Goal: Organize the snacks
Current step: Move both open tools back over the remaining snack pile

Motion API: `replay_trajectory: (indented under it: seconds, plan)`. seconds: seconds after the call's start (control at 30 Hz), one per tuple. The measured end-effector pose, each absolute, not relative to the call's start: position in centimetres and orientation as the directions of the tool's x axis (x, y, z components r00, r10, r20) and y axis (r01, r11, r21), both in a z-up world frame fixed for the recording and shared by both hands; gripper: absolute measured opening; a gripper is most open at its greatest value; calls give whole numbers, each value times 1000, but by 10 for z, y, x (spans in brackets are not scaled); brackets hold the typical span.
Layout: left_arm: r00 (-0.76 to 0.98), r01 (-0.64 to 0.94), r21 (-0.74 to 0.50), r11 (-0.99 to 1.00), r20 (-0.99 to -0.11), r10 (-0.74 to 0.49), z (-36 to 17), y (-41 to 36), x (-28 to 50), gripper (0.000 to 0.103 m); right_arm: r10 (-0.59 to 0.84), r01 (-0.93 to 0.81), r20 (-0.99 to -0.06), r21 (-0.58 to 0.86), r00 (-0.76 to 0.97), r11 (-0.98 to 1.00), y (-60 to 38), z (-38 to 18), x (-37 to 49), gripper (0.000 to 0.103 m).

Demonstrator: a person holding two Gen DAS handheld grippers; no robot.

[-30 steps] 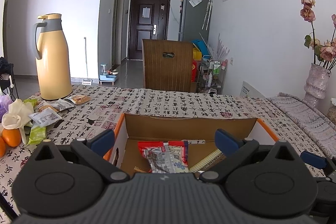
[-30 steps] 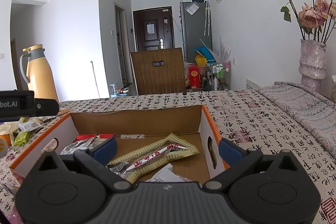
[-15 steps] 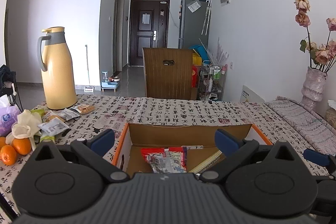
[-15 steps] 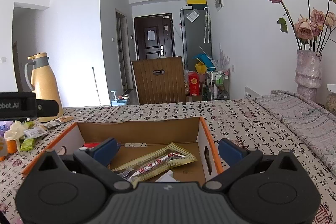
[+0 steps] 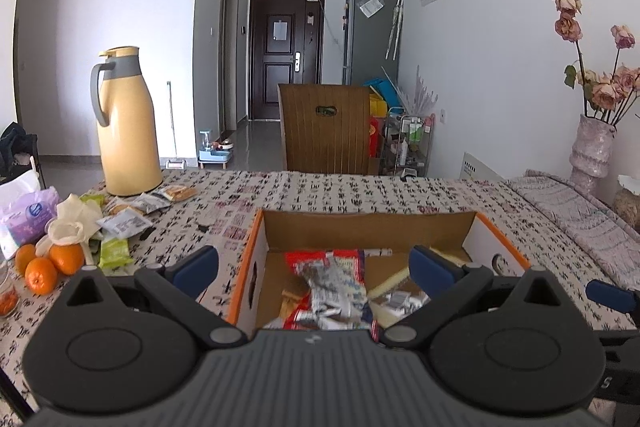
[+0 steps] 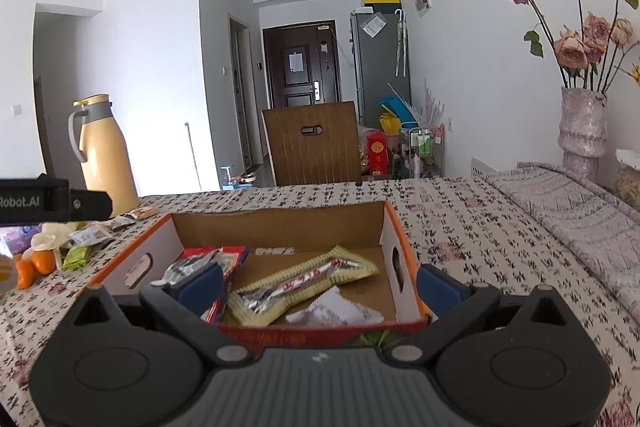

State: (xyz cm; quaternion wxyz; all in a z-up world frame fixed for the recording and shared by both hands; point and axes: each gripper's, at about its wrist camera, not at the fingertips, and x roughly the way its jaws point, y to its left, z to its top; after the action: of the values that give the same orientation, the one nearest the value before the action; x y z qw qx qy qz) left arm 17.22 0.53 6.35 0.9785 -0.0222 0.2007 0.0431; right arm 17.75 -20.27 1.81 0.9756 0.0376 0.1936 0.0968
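An open cardboard box (image 5: 368,227) (image 6: 280,225) with orange edges sits on the patterned tablecloth. Inside lie a red-and-silver snack packet (image 5: 332,279) (image 6: 208,261), a long yellow snack packet (image 6: 308,281) (image 5: 388,281) and a white wrapper (image 6: 334,311). My left gripper (image 5: 316,265) hangs open above the box's near left part, holding nothing. My right gripper (image 6: 320,285) is open over the near edge of the box, also holding nothing. More loose snack packets (image 5: 128,223) (image 6: 86,239) lie in a pile left of the box.
A yellow thermos jug (image 5: 124,123) stands at the table's far left, with oranges (image 5: 44,265), a purple tissue pack (image 5: 28,223) and a white flower beside the pile. A vase of dried roses (image 6: 582,123) stands far right. A wooden chair back (image 5: 324,127) rises behind the table.
Both grippers have pulled back and risen from the box, so more of the table and box now shows. Both stayed open.
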Motion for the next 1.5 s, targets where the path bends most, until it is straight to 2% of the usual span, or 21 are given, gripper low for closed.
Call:
replay_trajectory:
  seconds: [1.03,1.5]
  plan:
    - [886,-74,-65,995,-462,36,28,21,73,103,227,-197,-410,115,884,974,-211,-6,82,103]
    - [863,-79,-72,994,-504,32,6,29,37,103,228,-210,-495,92,838,973,-202,-27,38,103]
